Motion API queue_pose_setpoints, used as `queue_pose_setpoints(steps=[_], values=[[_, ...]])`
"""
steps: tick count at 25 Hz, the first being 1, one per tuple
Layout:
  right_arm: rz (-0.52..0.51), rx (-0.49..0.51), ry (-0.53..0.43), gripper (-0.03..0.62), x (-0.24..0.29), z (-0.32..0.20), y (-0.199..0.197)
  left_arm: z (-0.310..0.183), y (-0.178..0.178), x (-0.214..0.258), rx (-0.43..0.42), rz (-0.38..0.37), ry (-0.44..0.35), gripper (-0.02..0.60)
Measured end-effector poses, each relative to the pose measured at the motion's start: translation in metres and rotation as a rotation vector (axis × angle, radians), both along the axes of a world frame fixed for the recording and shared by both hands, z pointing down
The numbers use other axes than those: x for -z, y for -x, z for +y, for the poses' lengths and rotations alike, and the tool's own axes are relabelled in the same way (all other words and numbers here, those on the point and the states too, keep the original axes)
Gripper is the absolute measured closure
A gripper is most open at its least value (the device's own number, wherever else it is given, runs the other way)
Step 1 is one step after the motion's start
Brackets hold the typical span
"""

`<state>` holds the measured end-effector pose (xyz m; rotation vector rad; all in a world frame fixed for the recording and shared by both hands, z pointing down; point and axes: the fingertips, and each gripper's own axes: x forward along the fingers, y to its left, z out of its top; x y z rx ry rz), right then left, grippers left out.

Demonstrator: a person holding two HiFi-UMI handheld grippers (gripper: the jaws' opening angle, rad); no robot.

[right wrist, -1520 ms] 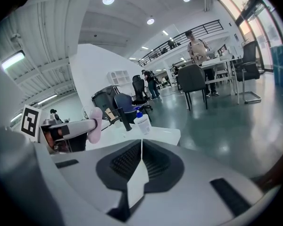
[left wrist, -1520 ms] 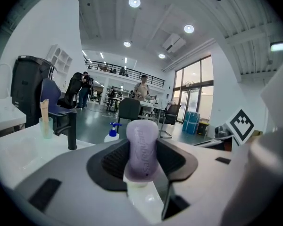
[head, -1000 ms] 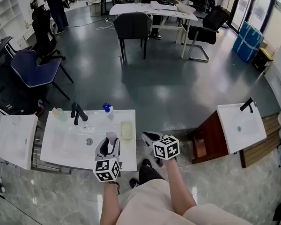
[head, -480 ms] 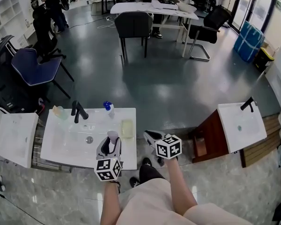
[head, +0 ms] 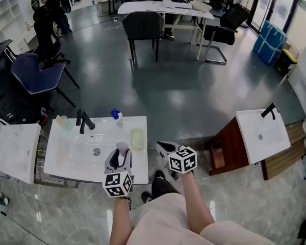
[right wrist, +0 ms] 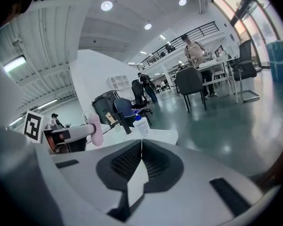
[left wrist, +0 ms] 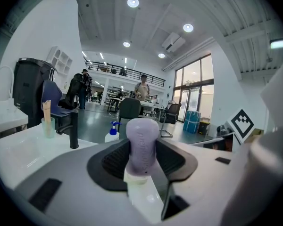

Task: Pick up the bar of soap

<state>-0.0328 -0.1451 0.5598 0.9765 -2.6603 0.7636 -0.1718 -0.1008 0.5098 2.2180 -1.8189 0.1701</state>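
The left tongs are closed on a lilac piece with a rounded top. In the left gripper view it stands upright, with a dark pad against each side. The right gripper view shows what that one cannot: the same piece from the side, lying crosswise at the tip of the left tongs and clear of the desk. The right tongs are shut with nothing in them, their ribbed pads meeting along one thin line. In the head view they sit just off the desk's right edge.

Only the head view shows the bar of soap — in the left gripper view it is lost behind the tongs' own bulk. It is a pale yellow-green oblong lying flat on the right strip of the white desk, just beyond and to the right of the left tongs. Its long axis runs straight away from the person, parallel to the desk's right edge. Whether it rests in a dish I cannot tell.

The basin sunk in the desk holds nothing but its drain. At the far edge stand a black faucet, a blue-topped pump bottle and a clear cup with one beige stick upright in it — a detail only the left gripper view gives
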Motion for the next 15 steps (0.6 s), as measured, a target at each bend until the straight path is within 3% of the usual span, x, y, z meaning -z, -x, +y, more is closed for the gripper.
queue_pose_setpoints(steps=[15], values=[[0.018, 0.017, -0.014, 0.588, 0.0025, 0.0016, 0.0069, -0.0007, -0.0001, -0.0006, -0.011, 0.0, 0.004, 0.399]])
